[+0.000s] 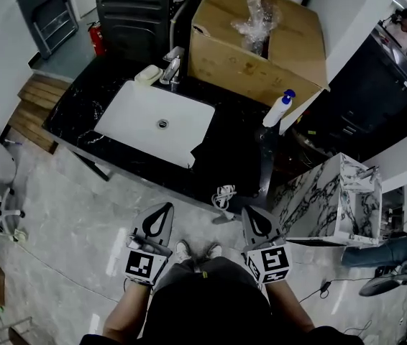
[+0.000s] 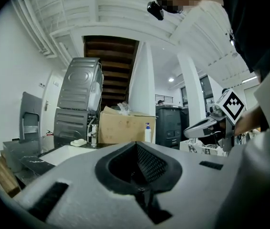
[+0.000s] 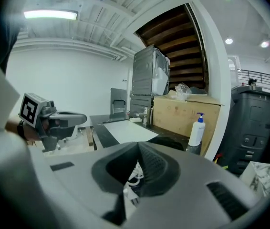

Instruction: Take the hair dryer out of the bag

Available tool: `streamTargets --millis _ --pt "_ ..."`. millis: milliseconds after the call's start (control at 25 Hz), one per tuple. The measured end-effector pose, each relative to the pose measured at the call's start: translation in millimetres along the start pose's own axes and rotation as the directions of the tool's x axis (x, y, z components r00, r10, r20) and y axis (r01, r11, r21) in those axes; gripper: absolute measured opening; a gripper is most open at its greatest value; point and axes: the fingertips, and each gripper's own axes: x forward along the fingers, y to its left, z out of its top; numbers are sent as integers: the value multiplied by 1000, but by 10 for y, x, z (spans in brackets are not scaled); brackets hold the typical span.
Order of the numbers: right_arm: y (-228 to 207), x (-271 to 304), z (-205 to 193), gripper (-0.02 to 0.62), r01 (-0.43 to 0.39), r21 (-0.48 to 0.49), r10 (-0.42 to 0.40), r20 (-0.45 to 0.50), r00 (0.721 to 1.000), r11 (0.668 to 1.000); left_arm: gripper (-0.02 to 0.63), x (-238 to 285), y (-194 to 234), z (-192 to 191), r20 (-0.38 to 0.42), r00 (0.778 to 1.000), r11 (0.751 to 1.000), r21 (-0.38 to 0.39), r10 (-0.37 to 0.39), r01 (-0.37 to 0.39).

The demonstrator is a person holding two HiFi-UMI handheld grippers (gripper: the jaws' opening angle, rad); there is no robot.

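Note:
A black bag (image 1: 226,152) lies on the black marble counter (image 1: 74,113), right of the white sink (image 1: 153,121); it is hard to tell from the dark top. A white coiled cord (image 1: 223,195) hangs at the counter's front edge and shows behind my right jaws (image 3: 134,175). No hair dryer body is visible. My left gripper (image 1: 165,208) and right gripper (image 1: 251,214) are held side by side in front of the counter, short of the bag. Both are shut with nothing between them, as the left gripper view (image 2: 136,143) and right gripper view (image 3: 138,145) show.
A big cardboard box (image 1: 257,45) with crumpled plastic stands at the back of the counter. A pump bottle (image 1: 279,108) is beside it, a faucet (image 1: 172,67) and soap (image 1: 148,75) behind the sink. A marble-patterned block (image 1: 340,196) stands at the right, with someone's leg (image 1: 383,250) beyond it.

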Motion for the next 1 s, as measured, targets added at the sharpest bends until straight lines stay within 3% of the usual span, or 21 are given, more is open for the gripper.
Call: streamTargets --millis 160,560,800,1000 --pt "-133 57 -14 15 16 -2 -16 -7 1000 1000 20 211 -91 -4 -2 999 999 9 -43 43" --pt "-398 279 -163 17 3 16 -3 -25 1000 1000 21 659 -151 108 -8 998 995 81 -56 57" --pt "-350 479 -451 63 -35 50 40 -93 995 998 21 957 -250 -190 -55 989 974 174 -136 144" --pt "-237 633 -620 75 -64 86 75 -130 989 994 23 1169 -248 -459 -99 982 973 149 -162 176"
